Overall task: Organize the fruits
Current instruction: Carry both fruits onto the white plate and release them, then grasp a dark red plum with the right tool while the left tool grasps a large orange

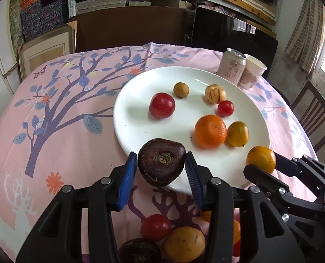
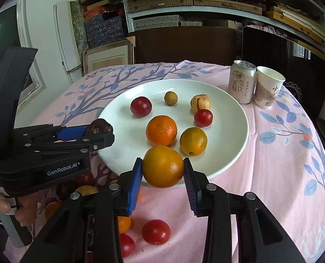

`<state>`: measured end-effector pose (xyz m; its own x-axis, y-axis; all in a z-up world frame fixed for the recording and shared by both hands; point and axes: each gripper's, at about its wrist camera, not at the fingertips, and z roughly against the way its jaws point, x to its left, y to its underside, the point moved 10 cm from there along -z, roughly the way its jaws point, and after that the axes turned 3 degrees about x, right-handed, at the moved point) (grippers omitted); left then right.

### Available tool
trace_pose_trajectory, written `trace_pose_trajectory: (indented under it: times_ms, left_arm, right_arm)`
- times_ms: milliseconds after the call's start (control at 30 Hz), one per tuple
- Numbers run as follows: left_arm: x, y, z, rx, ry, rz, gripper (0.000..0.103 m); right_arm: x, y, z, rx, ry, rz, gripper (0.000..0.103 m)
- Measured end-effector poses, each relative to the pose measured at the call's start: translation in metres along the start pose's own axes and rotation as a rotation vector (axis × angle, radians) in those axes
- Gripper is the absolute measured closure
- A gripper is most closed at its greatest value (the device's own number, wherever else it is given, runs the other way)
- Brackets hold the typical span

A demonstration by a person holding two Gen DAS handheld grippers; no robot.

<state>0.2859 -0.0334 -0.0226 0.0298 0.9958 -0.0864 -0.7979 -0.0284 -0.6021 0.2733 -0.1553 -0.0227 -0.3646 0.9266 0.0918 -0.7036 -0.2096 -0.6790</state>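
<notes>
Holding both fruits over the plate's near rim, you want to lower each onto bare white before you ease off. Your left gripper clamps the dark purple fruit at lower centre of the left view; your right gripper pinches the yellow-orange fruit at lower centre of the right view. Aim clear of the orange so nothing rolls. Farther up the frame, the plate already carries six fruits; beyond it stand a can and a paper cup, its contents not visible.
</notes>
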Motion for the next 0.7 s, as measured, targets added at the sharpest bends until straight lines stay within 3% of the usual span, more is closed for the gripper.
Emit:
trace_pose_trajectory:
  times_ms: [67, 167, 400, 467, 567, 700]
  left_arm:
    - [0.006, -0.004, 0.004, -0.030, -0.005, 0.038, 0.029]
    - [0.011, -0.005, 0.014, -0.054, 0.001, 0.046, 0.027]
    - [0.020, 0.013, 0.037, -0.048, -0.009, 0.012, 0.022]
    - [0.022, 0.023, 0.045, -0.049, -0.014, -0.016, 0.022]
    - [0.023, 0.035, 0.057, -0.057, -0.028, -0.052, 0.022]
    - [0.025, 0.056, 0.068, -0.044, -0.027, -0.079, 0.021]
  right_arm:
    - [-0.004, 0.001, -0.006, 0.015, -0.009, -0.020, 0.065]
    - [-0.010, 0.003, -0.004, 0.001, -0.018, -0.048, 0.060]
    - [-0.021, 0.014, 0.023, -0.018, -0.028, -0.066, 0.058]
    - [-0.020, 0.022, 0.033, -0.011, -0.035, -0.044, 0.056]
    - [-0.013, 0.038, 0.048, -0.003, -0.035, 0.014, 0.045]
    - [0.003, 0.062, 0.069, 0.014, -0.058, 0.084, 0.045]
